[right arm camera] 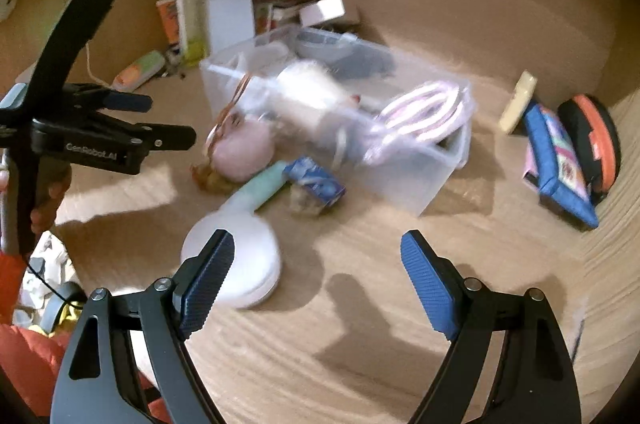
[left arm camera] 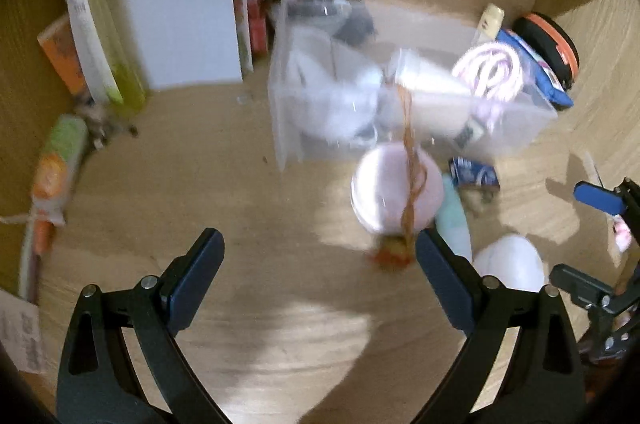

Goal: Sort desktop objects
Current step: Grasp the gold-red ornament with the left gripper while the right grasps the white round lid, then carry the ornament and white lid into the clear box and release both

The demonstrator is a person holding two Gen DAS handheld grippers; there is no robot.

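Observation:
A clear plastic bin (left arm camera: 516, 131) (right arm camera: 424, 175) stands mid-desk holding a coiled pink-white cable (left arm camera: 490, 69) (right arm camera: 420, 115) and white items. In front of it lie a pink round case (left arm camera: 384, 191) (right arm camera: 242, 147) with a brown cord (left arm camera: 412, 183), a white and mint handheld device (right arm camera: 236, 260) (left arm camera: 508, 262) and a small blue box (left arm camera: 474, 173) (right arm camera: 316, 181). My left gripper (left arm camera: 320, 252) is open and empty above bare desk, its right finger near the pink case. My right gripper (right arm camera: 318, 256) is open and empty, its left finger over the white device. Both views are blurred.
A white file holder (left arm camera: 176, 23) with papers and a green book stands at the back left. A blue pouch (right arm camera: 560, 159) and a black-orange round case (right arm camera: 596, 143) lean at the right. An orange-green tube (left arm camera: 60, 167) lies at the left.

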